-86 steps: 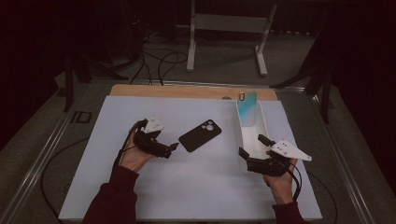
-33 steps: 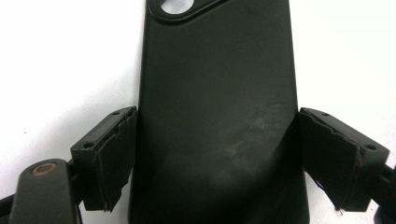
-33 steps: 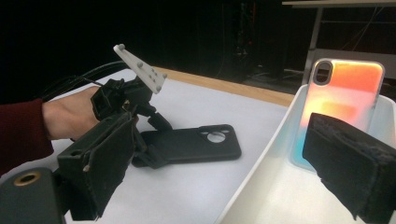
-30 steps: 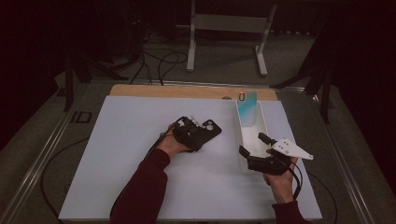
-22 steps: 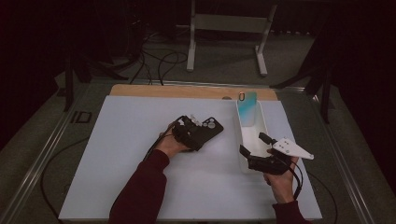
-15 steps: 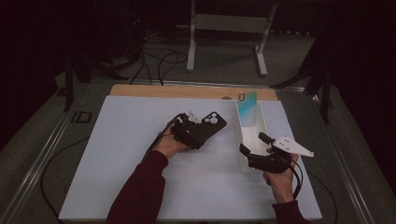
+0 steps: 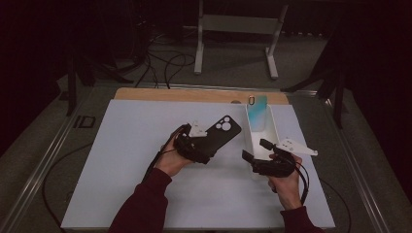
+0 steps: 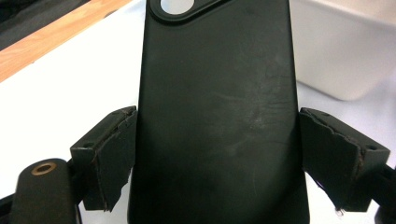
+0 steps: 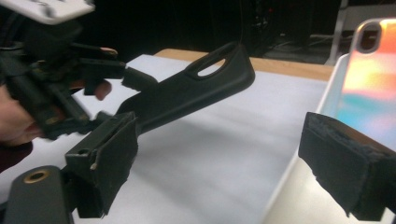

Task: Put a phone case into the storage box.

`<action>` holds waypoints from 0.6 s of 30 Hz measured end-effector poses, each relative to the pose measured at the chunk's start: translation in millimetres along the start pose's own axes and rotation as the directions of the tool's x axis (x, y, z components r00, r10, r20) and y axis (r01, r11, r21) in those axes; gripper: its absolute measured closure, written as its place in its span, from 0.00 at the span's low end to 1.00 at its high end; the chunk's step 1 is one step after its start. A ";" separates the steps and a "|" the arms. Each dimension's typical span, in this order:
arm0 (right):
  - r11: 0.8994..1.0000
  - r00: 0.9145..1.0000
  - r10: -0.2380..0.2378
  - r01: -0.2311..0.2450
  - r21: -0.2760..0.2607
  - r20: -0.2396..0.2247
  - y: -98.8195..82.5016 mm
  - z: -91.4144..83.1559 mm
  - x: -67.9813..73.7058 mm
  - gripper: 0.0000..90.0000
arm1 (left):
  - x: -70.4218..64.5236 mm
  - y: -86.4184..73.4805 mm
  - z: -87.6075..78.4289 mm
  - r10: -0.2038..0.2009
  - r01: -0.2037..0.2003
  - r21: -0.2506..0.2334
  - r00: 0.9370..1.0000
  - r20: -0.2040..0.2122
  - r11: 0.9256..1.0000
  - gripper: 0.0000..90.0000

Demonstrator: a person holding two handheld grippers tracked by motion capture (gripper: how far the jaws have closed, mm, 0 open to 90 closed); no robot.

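Observation:
A black phone case [image 7: 223, 129] is off the table, tilted with its camera end up and to the right. My left gripper [image 7: 208, 144] is shut on it, pads pressing both long edges of the case [image 8: 217, 102] in the left gripper view. A white bin [image 7: 272, 130] stands at the right with an iridescent phone case [image 7: 257, 112] leaning inside its far end. My right gripper [image 7: 256, 150] is open at the bin's near end. In the right gripper view the bin's near wall [image 9: 292, 191] runs between its jaws, and the black case [image 9: 196, 95] hangs to the left.
A white mat [image 7: 126, 160] covers the table, with a wooden strip [image 7: 184, 95] along its far edge. Cables and a white stand [image 7: 235, 29] lie on the floor beyond. Metal rails run along both table sides.
My left gripper went from the mat's left to the black case, closed on it, lifted it and carried it slightly right. The right gripper has stayed by the bin.

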State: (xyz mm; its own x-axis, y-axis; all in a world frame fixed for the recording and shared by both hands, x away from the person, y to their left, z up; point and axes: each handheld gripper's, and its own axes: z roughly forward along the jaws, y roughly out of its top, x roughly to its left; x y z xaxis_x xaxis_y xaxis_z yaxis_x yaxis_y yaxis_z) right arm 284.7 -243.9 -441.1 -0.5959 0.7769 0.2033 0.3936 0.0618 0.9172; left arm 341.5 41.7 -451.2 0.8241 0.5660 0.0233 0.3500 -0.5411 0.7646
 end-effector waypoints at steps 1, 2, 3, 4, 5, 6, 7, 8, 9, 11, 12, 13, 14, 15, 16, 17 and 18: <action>1.000 1.000 0.004 -0.004 0.004 -0.002 0.5 2.2 1.1 0.14 | -3.9 -0.3 -1.6 0.008 -0.008 -0.006 1.000 0.003 1.000 0.17; 1.000 1.000 0.002 -0.002 0.007 -0.006 1.2 4.4 2.3 0.14 | -7.8 -0.3 -3.3 0.020 -0.020 -0.011 1.000 0.004 1.000 0.17; 1.000 1.000 0.003 -0.003 0.010 -0.009 2.0 6.4 3.8 0.14 | -11.5 -0.1 -5.1 0.029 -0.029 -0.018 1.000 0.005 0.999 0.17; 1.000 1.000 0.001 -0.001 0.016 -0.010 3.2 8.4 5.3 0.14 | -14.9 0.1 -7.1 0.034 -0.034 -0.030 0.999 0.008 0.999 0.17; 1.000 1.000 0.001 -0.001 0.026 -0.011 4.5 11.1 6.7 0.14 | -17.9 0.3 -9.3 0.041 -0.040 -0.044 0.999 0.014 0.998 0.17; 0.999 1.000 0.005 -0.004 0.036 -0.020 5.5 14.0 7.3 0.14 | -20.5 0.6 -11.6 0.048 -0.047 -0.062 0.999 0.022 0.997 0.17; 0.999 1.000 0.013 -0.012 0.047 -0.021 6.7 16.4 8.2 0.15 | -22.7 1.0 -13.5 0.053 -0.051 -0.073 0.998 0.027 0.996 0.17; 0.998 1.000 0.016 -0.015 0.054 -0.018 7.8 18.5 9.1 0.15 | -24.6 1.4 -15.0 0.060 -0.057 -0.079 0.998 0.032 0.995 0.17; 0.998 1.000 0.022 -0.021 0.055 -0.022 9.1 20.2 9.6 0.16 | -26.4 1.7 -15.9 0.066 -0.062 -0.083 0.997 0.036 0.995 0.17; 0.998 0.999 0.034 -0.032 0.054 -0.034 10.5 21.5 10.1 0.17 | -28.0 1.8 -16.6 0.071 -0.068 -0.088 0.997 0.038 0.994 0.17; 0.998 0.999 0.040 -0.038 0.053 -0.035 11.9 22.5 10.8 0.18 | -29.9 2.0 -16.8 0.077 -0.072 -0.097 0.996 0.052 0.993 0.17; 0.997 0.998 0.051 -0.049 0.059 -0.042 14.2 24.6 12.0 0.24 | -31.0 2.1 -16.8 0.080 -0.074 -0.104 0.995 0.055 0.992 0.17; 0.997 0.998 0.051 -0.049 0.059 -0.042 14.2 24.6 12.0 0.24 | -31.0 2.1 -16.8 0.080 -0.074 -0.104 0.995 0.055 0.992 0.17; 0.997 0.997 0.055 -0.052 0.064 -0.045 14.9 26.0 12.6 0.29 | -31.0 2.1 -16.8 0.080 -0.074 -0.104 0.995 0.055 0.992 0.17; 0.997 0.997 0.055 -0.052 0.064 -0.045 14.9 26.0 12.6 0.29 | -33.6 2.9 -15.5 0.081 -0.073 -0.118 0.995 0.058 0.990 0.17; 0.997 0.997 0.055 -0.052 0.064 -0.045 14.9 26.0 12.6 0.29 | -33.6 2.9 -15.5 0.081 -0.073 -0.118 0.995 0.058 0.990 0.17; 0.994 0.994 0.079 -0.073 0.075 -0.075 15.6 28.7 12.7 0.44 | -35.4 3.2 -12.4 0.077 -0.069 -0.120 0.995 0.058 0.990 0.17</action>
State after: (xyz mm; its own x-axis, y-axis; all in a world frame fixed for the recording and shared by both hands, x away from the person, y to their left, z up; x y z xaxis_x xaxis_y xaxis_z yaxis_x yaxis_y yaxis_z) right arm 303.4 -215.2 -434.1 -0.6136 0.7303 0.3002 0.4878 0.0516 0.8715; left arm 307.9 27.6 -441.6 0.8727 0.4862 0.0446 0.2361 -0.5003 0.8330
